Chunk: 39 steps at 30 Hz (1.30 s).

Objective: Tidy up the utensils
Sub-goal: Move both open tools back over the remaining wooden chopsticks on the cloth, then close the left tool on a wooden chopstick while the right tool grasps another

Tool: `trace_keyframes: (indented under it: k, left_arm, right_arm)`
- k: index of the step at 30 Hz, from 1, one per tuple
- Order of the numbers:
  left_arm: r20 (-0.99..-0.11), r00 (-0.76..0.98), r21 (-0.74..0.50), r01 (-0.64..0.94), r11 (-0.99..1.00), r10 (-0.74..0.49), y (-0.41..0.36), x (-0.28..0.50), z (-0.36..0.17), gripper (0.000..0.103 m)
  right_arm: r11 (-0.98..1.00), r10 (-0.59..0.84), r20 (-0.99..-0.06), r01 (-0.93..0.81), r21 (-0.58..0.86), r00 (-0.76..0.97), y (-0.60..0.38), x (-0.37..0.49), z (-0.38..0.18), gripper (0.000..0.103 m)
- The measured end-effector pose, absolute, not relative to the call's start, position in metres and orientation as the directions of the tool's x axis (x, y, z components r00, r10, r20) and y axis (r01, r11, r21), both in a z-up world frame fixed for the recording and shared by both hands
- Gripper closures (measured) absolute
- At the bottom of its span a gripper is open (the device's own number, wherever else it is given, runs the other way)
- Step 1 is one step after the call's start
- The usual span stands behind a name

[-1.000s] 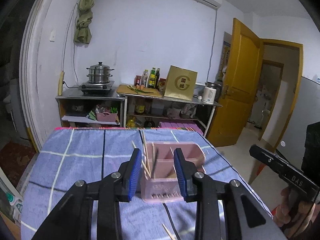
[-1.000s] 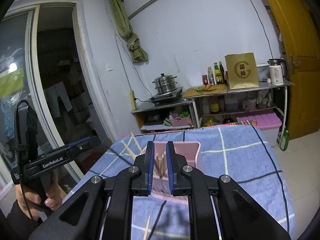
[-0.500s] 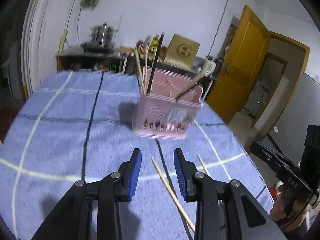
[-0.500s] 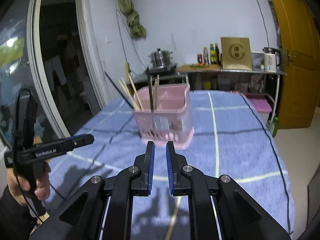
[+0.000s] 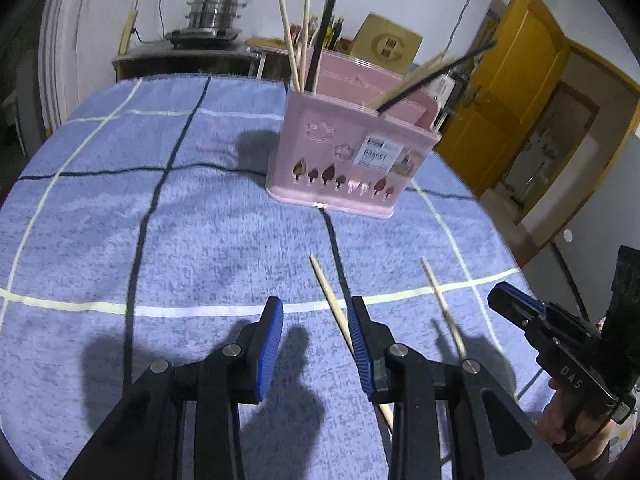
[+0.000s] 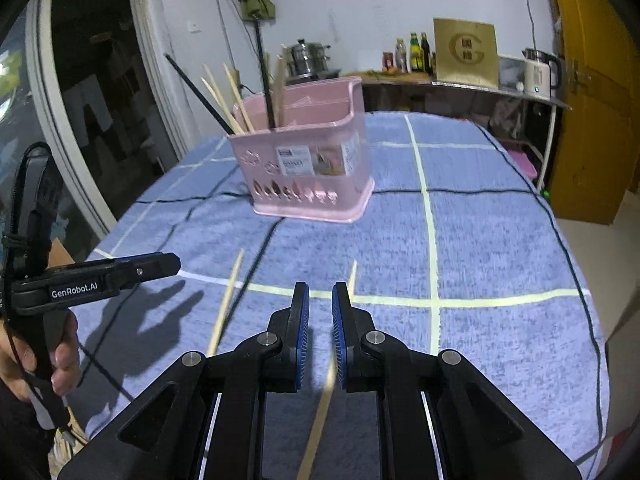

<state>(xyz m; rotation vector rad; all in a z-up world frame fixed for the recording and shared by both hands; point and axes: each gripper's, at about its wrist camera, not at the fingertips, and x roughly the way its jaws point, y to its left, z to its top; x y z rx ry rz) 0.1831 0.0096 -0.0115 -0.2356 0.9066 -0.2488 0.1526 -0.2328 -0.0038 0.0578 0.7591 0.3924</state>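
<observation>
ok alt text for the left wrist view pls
Two pale wooden chopsticks lie loose on a blue checked tablecloth, one running between the open jaws of the left tool. Behind stands a pink plastic utensil basket holding more chopsticks.

chopstick (image 6: 320, 420) end cut off, basket label (image 5: 378, 155) unreadable

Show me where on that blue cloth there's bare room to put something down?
The widest bare stretch of checked cloth lies left of the pink basket, out to the cloth's edge. Another lies right of the basket, toward the yellow door. It's crowded near the tongs: two loose chopsticks lie there in front of the basket.
</observation>
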Motion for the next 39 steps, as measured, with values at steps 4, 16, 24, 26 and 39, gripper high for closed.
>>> trace_keyframes:
  k: [4, 16, 24, 26, 39]
  left_arm:
    - [-0.778, 0.561, -0.270, 0.107, 0.957, -0.282, -0.001, 0.198, -0.023, 0.070]
    - [-0.822, 0.517, -0.214, 0.106, 0.971, -0.238, -0.023, 0.235, -0.039, 0.070]
    - [-0.830, 0.539, -0.074, 0.146, 0.986, -0.142, -0.039, 0.234, -0.041, 0.074]
    - [-0.829, 0.546, -0.039, 0.154, 0.987, -0.118, -0.043, 0.233, -0.041, 0.076]
    - [-0.838, 0.525, -0.073, 0.168, 0.983, -0.152, -0.044, 0.242, -0.032, 0.094]
  right_arm:
    - [0.934, 0.343, -0.690, -0.313, 0.175, 0.637, -0.228, 0.164, -0.013, 0.091]
    - [0.944, 0.291, -0.772, -0.299, 0.138, 0.565, -0.216, 0.204, -0.037, 0.091]
    - [0.950, 0.259, -0.790, -0.296, 0.104, 0.555, -0.211, 0.211, -0.042, 0.092]
    - [0.949, 0.254, -0.792, -0.300, 0.095, 0.555, -0.209, 0.211, -0.041, 0.096]
    - [0.939, 0.293, -0.770, -0.324, 0.118, 0.567, -0.205, 0.210, -0.028, 0.097]
